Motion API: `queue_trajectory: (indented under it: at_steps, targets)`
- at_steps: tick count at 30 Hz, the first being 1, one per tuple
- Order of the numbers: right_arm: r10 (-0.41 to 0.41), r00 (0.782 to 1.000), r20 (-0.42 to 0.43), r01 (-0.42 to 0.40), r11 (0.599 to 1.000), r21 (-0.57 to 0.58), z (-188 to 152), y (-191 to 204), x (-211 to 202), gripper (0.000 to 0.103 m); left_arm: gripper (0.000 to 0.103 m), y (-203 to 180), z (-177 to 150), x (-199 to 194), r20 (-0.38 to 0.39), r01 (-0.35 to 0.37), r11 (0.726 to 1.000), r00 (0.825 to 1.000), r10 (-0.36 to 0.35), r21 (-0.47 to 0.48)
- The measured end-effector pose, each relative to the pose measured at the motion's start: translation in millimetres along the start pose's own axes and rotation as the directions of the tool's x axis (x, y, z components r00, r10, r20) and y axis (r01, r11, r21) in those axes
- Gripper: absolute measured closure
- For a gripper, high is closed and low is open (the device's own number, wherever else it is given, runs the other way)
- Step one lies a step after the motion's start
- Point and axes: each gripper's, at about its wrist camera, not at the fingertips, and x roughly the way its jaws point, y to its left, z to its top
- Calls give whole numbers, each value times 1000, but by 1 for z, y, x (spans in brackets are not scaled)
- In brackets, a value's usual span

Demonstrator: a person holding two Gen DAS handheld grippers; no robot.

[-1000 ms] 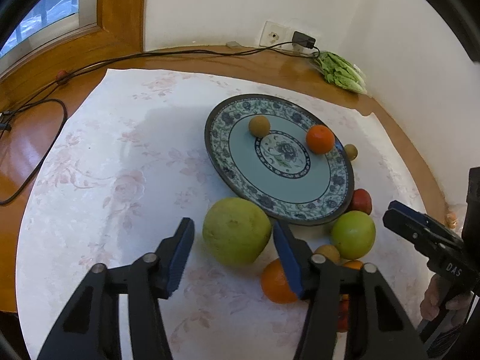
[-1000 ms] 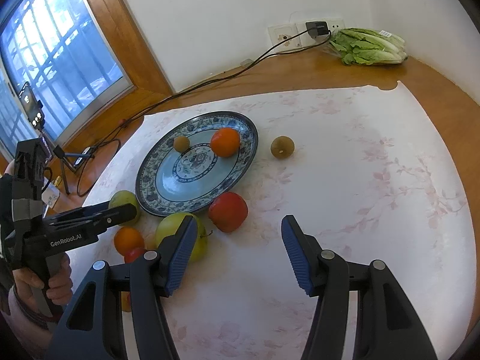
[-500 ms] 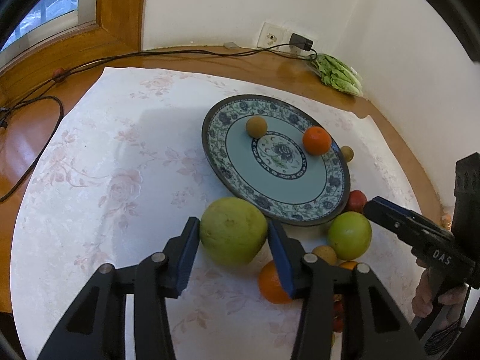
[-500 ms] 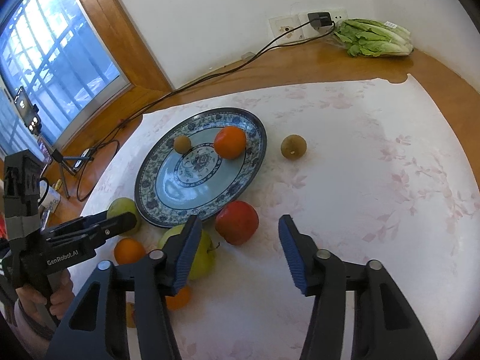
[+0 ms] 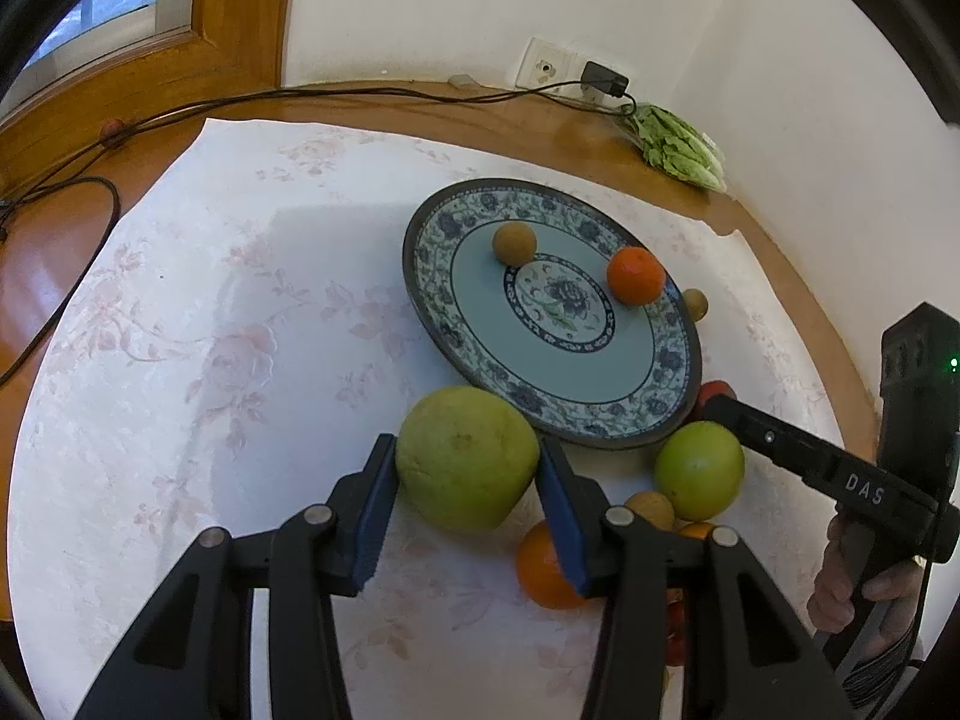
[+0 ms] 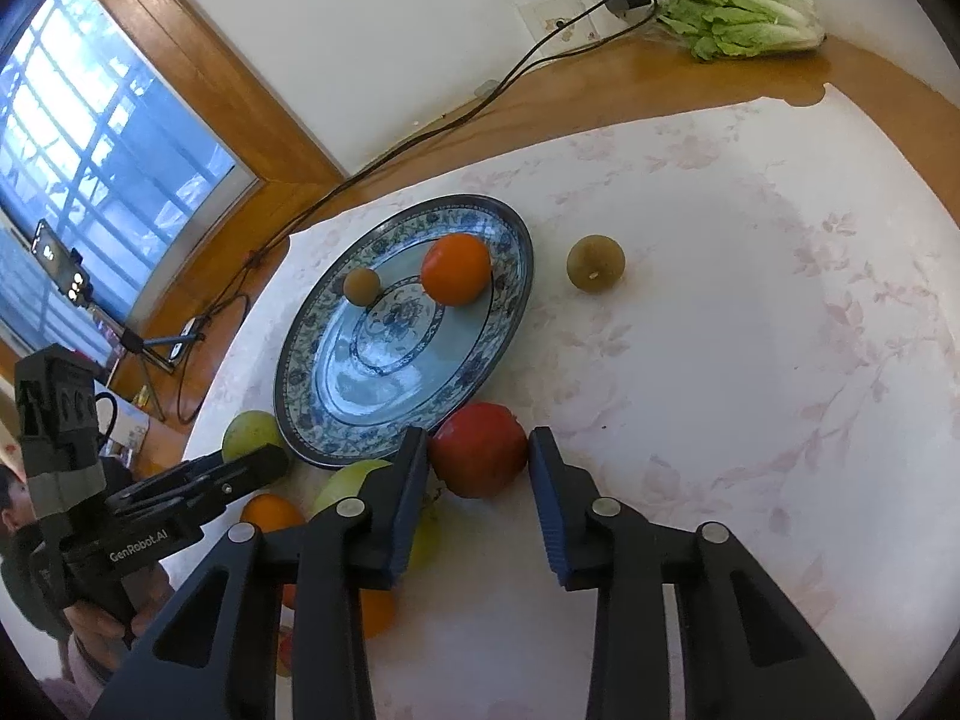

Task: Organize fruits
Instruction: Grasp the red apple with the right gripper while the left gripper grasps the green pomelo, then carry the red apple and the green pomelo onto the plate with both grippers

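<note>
The large green fruit (image 5: 467, 457) lies on the worktop's cloth (image 5: 240, 360) between the blue pads of the left tool (image 5: 467, 510), both pads touching or nearly touching its sides, just at 7 o'clock of the patterned plate (image 5: 432, 312). The red fruit (image 6: 479, 449) sits between the pads of the right tool (image 6: 477, 498), the left pad against it, the right pad just clear, jaws parted, at 6 o'clock of the plate. On the plate rest an orange (image 5: 636, 276) and a small brown fruit (image 5: 514, 243).
</note>
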Motion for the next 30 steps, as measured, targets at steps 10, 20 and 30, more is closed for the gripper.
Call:
queue_trajectory:
  at_steps: [10,20,30]
  targets:
    - [-19,999,31,19,1000,15,-2,-5,-11,68,55,0,0,-8,21,8,1000,1000,-8,2]
    - [-21,998,52,20,1000,11,-4,-4,-21,68,55,-4,6,-21,56,8,1000,998,-9,19]
    - [-39,997,64,43,997,-62,7,13,-31,68,55,-12,28,-23,65,-2,999,998,-1,48]
